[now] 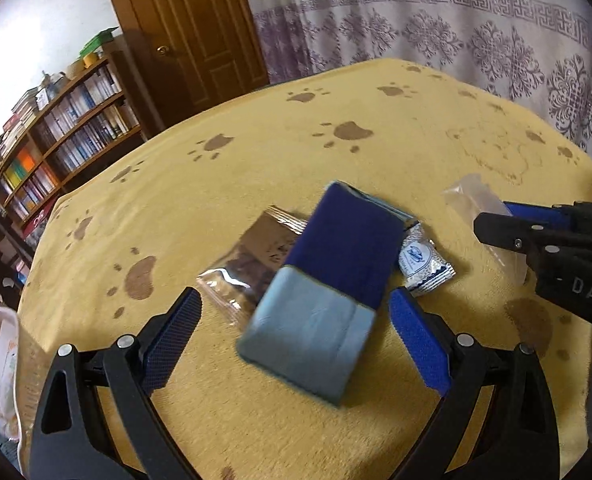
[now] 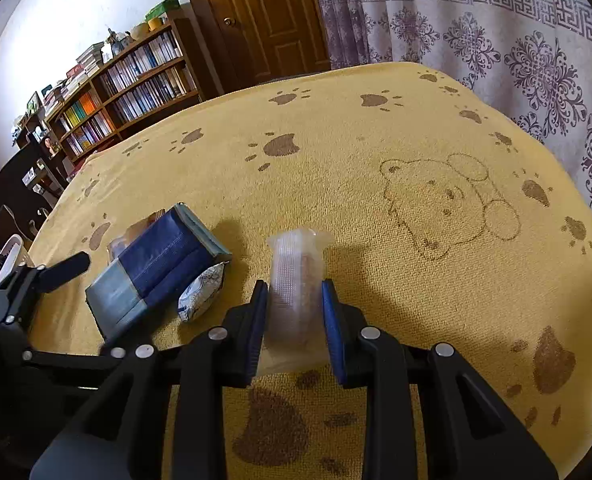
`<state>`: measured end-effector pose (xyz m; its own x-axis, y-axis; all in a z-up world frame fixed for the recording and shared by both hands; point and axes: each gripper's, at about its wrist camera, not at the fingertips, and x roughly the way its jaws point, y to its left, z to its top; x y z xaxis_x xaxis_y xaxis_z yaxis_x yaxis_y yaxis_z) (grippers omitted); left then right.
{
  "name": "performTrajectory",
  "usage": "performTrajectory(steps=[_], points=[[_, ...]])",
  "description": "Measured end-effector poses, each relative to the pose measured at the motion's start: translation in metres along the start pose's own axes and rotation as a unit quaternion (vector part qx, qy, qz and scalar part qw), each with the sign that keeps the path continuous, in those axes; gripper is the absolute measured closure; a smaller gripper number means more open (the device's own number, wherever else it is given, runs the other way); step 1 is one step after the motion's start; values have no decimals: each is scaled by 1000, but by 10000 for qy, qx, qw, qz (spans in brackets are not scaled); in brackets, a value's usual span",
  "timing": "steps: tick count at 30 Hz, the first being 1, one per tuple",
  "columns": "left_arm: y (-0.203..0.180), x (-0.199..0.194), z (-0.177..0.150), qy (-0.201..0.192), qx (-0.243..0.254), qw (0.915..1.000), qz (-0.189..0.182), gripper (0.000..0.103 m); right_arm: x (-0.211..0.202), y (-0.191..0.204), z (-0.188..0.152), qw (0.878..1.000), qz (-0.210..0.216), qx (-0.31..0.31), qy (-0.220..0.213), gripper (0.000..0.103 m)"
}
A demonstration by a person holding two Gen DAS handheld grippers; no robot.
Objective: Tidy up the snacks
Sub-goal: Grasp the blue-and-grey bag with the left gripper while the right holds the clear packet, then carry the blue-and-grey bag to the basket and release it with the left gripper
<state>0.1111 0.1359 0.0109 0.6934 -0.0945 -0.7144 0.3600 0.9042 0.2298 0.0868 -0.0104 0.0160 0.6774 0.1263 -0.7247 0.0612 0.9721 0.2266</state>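
A navy and light-blue pouch (image 1: 328,276) lies tilted on the yellow blanket (image 1: 256,168), resting on other snacks. My left gripper (image 1: 296,296) is open, with one finger on each side of the pouch's pale end and neither touching it. A clear packet with a dark snack (image 1: 244,260) pokes out from under the pouch's left side. A white-and-blue wrapped snack (image 1: 426,266) sticks out on its right. My right gripper (image 2: 295,286) is shut on a clear plastic snack packet (image 2: 296,260), held just above the blanket to the right of the pouch (image 2: 156,276).
A white basket (image 1: 0,364) sits off the blanket's left edge. Behind it stand a bookshelf (image 2: 136,84) and a wooden door (image 2: 264,16), with a patterned curtain (image 2: 516,52) at the back right. The blanket stretches to the right with a bear print (image 2: 448,208).
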Motion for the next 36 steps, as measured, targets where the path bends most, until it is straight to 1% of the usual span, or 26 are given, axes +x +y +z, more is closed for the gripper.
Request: performTrajectory(steps=[1,3,5,7,8,10,11,13,16,19,21,25,26,29,32,36], points=[[-2,1,0,23,19,10000,-6,8,0,0,0,10000,6,7,-4,75],[-4,4,-1,98,45,9999,-73,14,-1,-1,1,10000,21,30,-11,75],[-5,2,-3,91,45,9998,-177,23,-1,-2,1,10000,24,60,-22,75],[-6,0,-4,143,8,9995,-295,29,-2,-3,2,9999,35,100,-33,75],[-6,-3,-6,177,-18,9991,-393,33,-3,-4,2,9999,37,116,-41,75],[-7,-8,-8,231,-46,9980,-587,35,-3,-5,2,9999,41,131,-49,75],[-10,-12,-11,275,-69,9963,-809,37,-4,-5,2,9999,46,138,-53,75],[-14,-17,-14,293,-84,9940,-1049,39,-4,-5,2,9999,54,145,-59,75],[-20,-20,-15,257,-72,9951,-954,39,-5,-5,2,9998,62,153,-73,75],[-18,-13,-11,302,-121,9961,-826,39,-6,-6,2,9998,65,165,-76,75],[-16,-9,-9,353,-150,9957,-845,39,-6,-7,2,9998,73,194,-75,75],[-18,-4,-4,315,-107,9960,-828,39,-6,-9,3,9997,97,234,-71,75],[-18,-3,-3,312,-109,9959,-840,40,-5,-9,3,9996,107,241,-61,75],[-18,-3,-2,309,-203,9950,-926,50,-3,-10,3,9996,119,259,-13,75],[-16,-7,-4,285,-259,9956,-851,53,-1,-13,3,9995,108,296,6,75],[-5,-25,-7,118,-472,9955,-818,53,0,-14,3,9994,101,321,26,75]])
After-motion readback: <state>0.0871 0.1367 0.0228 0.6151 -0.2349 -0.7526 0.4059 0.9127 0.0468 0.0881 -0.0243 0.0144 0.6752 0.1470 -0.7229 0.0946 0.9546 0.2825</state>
